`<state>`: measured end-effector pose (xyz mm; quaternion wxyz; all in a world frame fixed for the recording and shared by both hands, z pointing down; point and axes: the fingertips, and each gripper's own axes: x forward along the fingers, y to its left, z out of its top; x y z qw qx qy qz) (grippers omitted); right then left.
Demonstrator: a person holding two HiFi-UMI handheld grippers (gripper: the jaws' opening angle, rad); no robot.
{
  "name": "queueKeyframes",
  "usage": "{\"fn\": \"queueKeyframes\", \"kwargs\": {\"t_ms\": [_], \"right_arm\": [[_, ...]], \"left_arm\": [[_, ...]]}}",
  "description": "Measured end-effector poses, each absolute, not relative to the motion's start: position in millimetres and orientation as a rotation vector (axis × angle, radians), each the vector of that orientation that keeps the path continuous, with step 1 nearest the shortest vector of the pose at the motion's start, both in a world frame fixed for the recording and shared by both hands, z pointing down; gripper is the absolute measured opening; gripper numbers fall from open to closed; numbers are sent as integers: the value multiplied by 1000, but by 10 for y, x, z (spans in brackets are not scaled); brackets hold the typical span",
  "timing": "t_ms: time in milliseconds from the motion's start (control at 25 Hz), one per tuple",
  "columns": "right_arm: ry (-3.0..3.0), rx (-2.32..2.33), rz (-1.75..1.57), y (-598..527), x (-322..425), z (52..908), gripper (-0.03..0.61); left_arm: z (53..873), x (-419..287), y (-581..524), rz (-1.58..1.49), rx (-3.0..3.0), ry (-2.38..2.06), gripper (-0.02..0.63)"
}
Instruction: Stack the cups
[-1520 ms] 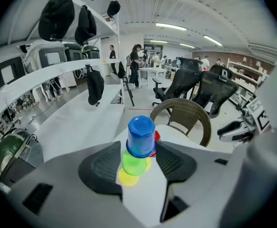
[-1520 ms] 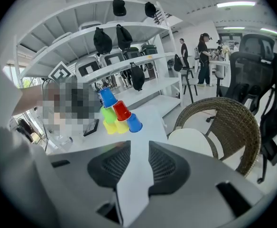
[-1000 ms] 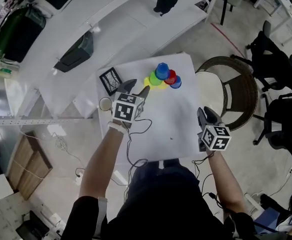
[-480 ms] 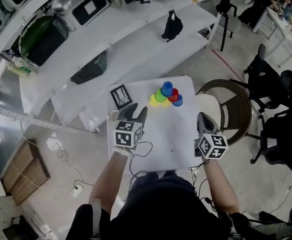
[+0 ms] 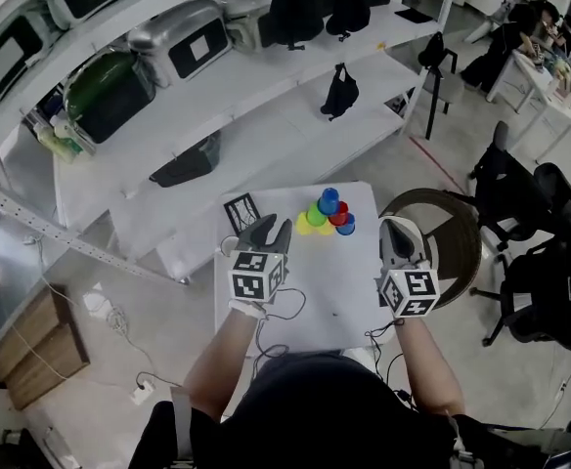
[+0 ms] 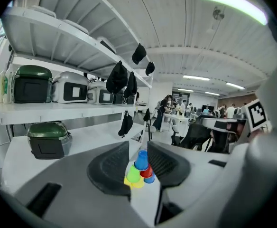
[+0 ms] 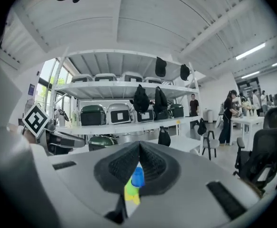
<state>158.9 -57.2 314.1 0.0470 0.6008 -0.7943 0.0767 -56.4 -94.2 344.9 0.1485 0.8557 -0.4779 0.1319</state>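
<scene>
Cups (image 5: pixel 327 213) clustered at the upper centre of the white table (image 5: pixel 305 301).
Left gripper (image 5: pixel 271 229) empty, jaws narrowly apart, just been closing; right gripper (image 5: pixel 399 231) jaws together, empty.

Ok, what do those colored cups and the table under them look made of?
Cups: probably plastic, going by smooth, solid, saturated blue, green, red and yellow walls. Table: flat matte white top, perhaps laminate or painted board; too distant to tell.

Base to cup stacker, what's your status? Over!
Left gripper empty, jaws just been closing, apart. Right gripper shut, empty. Cups clustered at far end of table, blue on top. Nothing in the way.
</scene>
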Motion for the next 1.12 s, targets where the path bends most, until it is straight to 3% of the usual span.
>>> {"fn": "queueKeyframes", "kwargs": {"t_ms": [280, 1120], "right_arm": [[-2462, 1821, 126, -536, 1428, 2817, 0], [-2482, 1805, 144, -546, 1324, 2790, -1]], "left_arm": [[3124, -506, -917, 282, 2526, -1358, 117], [3150, -543, -961, 240, 2503, -1344, 104]]}}
